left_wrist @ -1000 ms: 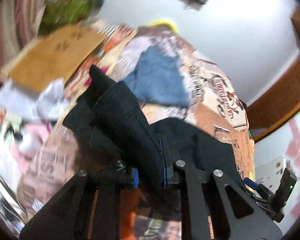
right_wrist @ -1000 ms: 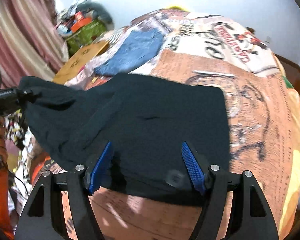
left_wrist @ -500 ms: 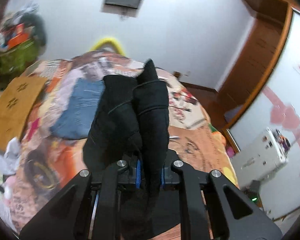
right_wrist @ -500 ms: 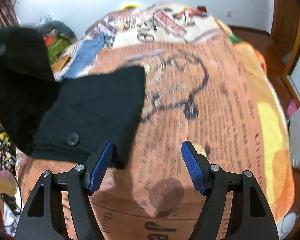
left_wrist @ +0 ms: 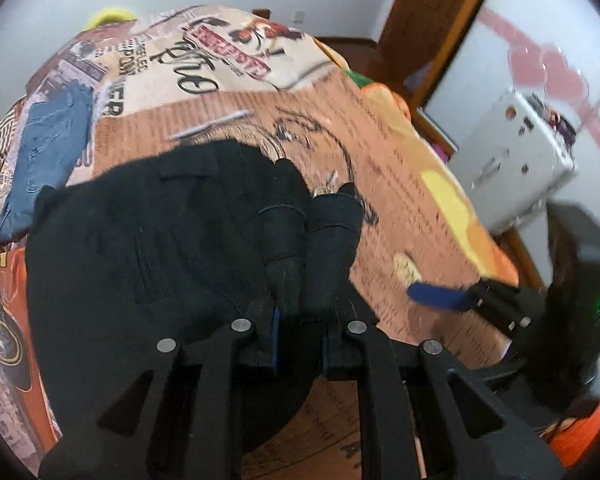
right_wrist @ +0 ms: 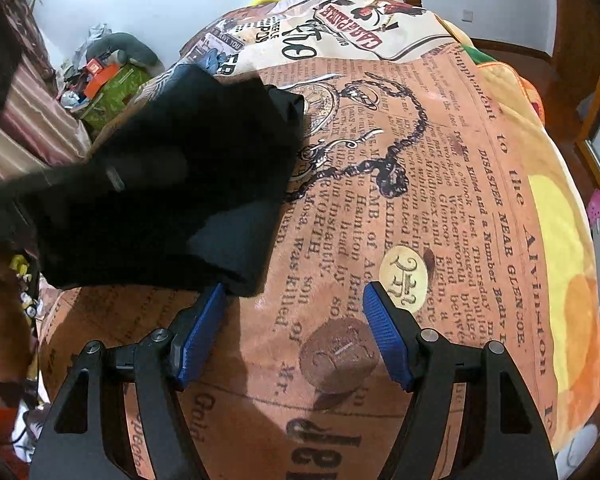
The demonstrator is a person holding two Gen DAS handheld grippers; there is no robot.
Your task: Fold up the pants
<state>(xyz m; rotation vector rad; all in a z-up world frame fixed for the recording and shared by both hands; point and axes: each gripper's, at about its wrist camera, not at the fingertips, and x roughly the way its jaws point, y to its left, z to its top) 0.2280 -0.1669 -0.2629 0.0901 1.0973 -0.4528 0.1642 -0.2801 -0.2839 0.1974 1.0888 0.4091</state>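
The black pants (left_wrist: 148, 240) lie partly folded on a bed with a newspaper-print cover (left_wrist: 396, 184). My left gripper (left_wrist: 299, 332) is shut on a bunched edge of the pants and holds it over the folded part. In the right wrist view the pants (right_wrist: 188, 168) fill the left side, with the folded layer hanging blurred. My right gripper (right_wrist: 296, 336) is open and empty over the cover, just right of the pants' near corner. It also shows in the left wrist view (left_wrist: 440, 296) at the right.
Folded blue jeans (left_wrist: 44, 152) lie on the bed's far left. A white box (left_wrist: 512, 160) and a wooden door frame (left_wrist: 432, 28) stand beyond the right edge. Clutter and a green bag (right_wrist: 112, 88) sit by the striped curtain at the left.
My left gripper has carried the held edge of the pants across and down over the rest. My right gripper has let go of the pants and moved right, off the cloth.
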